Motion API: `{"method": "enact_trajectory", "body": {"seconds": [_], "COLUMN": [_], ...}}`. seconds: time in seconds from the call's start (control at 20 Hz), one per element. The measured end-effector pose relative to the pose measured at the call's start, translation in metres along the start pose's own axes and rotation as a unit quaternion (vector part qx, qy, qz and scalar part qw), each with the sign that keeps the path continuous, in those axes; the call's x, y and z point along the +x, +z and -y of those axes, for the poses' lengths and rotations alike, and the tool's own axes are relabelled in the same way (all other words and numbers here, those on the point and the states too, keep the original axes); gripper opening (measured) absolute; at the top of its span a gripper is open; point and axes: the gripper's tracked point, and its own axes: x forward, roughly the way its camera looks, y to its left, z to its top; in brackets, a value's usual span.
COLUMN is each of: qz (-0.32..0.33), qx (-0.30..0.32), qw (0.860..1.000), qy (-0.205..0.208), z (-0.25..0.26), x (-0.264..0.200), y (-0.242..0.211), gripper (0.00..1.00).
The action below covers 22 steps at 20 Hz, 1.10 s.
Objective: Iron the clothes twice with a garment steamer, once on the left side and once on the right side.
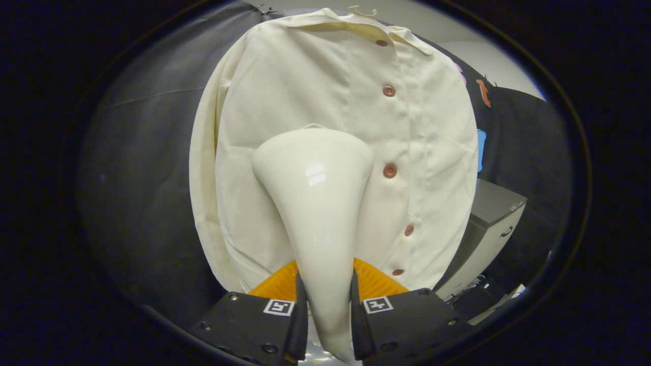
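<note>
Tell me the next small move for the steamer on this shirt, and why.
Probably draw the steamer head slowly down the shirt, staying on the panel beside the button row. The gripper has its jaws closed on both sides of the steamer's handle, so the hold looks firm, and the head sits about mid-chest with uncovered fabric below it. Whether the head touches the cloth cannot be told.

— What colours am I looking at?

— I see a cream shirt with reddish-brown buttons down its front. The garment steamer clamped in my gripper is glossy white.

— And behind?

— Black cloth wall, plain. I make out a grey cabinet beside the shirt, and black-and-white square markers on the gripper.
</note>
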Motion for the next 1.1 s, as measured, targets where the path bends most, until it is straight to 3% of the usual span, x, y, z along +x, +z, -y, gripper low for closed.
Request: {"method": "enact_trajectory", "body": {"seconds": [0.65,0.95,1.1], "qz": [-0.121,-0.150,-0.140], "qx": [-0.017,-0.022,-0.017], "qw": [0.992,0.988,0.990], "qy": [-0.013,-0.004,-0.006], "z": [-0.003,-0.001,0.006], "x": [-0.012,-0.021,-0.035], "y": [-0.141,-0.174,-0.168], "gripper": [0.35,0.35,0.35]}}
